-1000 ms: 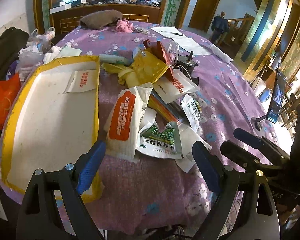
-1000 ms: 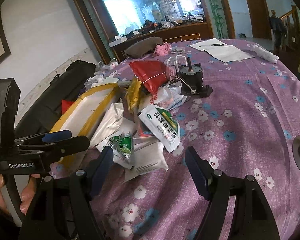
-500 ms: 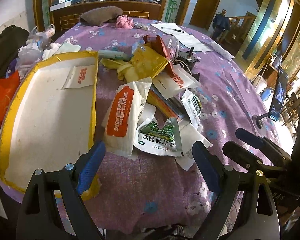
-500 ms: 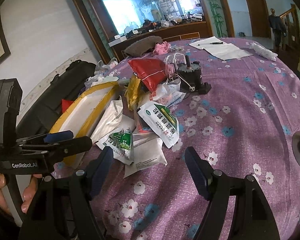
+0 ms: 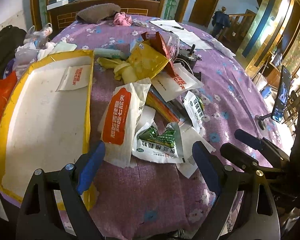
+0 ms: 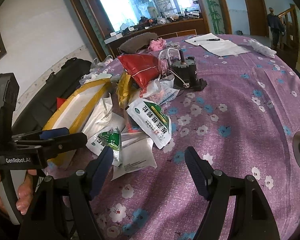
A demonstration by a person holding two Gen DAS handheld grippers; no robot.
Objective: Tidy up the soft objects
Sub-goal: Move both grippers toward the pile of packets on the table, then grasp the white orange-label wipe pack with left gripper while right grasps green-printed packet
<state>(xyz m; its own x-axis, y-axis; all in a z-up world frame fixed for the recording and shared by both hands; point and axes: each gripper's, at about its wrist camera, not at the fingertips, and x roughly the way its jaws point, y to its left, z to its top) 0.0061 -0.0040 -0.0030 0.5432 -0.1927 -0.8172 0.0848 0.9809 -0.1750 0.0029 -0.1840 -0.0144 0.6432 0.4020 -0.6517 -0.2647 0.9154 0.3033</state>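
Your left gripper [image 5: 148, 160] hangs low over the near edge of the purple flowered tablecloth [image 5: 226, 76], jaws spread wide and holding nothing, and right between its blue pads sits the torn green-and-white sachet [image 5: 158, 144], lying flat at the front of the heap. Just to its left, the white pouch with the orange label [image 5: 120, 120] leans across the pile, its lower corner close by your left pad. Further left lies the big yellow-edged white mailer [image 5: 42, 116], with a small white packet [image 5: 76, 78] resting on its far end. Behind the heap you've got a yellow packet [image 5: 146, 62] and a red foil bag [image 6: 142, 68] propped up against each other. Your right gripper [image 6: 148, 172] is also wide open and empty, hovering beside the heap; its left pad overlaps the green sachet's corner [image 6: 110, 138] in view, though contact can't be judged. A second, whole green-and-white sachet [image 6: 150, 122] lies on top of the pile just ahead of it. The black motor unit [image 6: 186, 74] stands behind the pile, and papers with a pen [image 6: 220, 44] lie at the table's far side.
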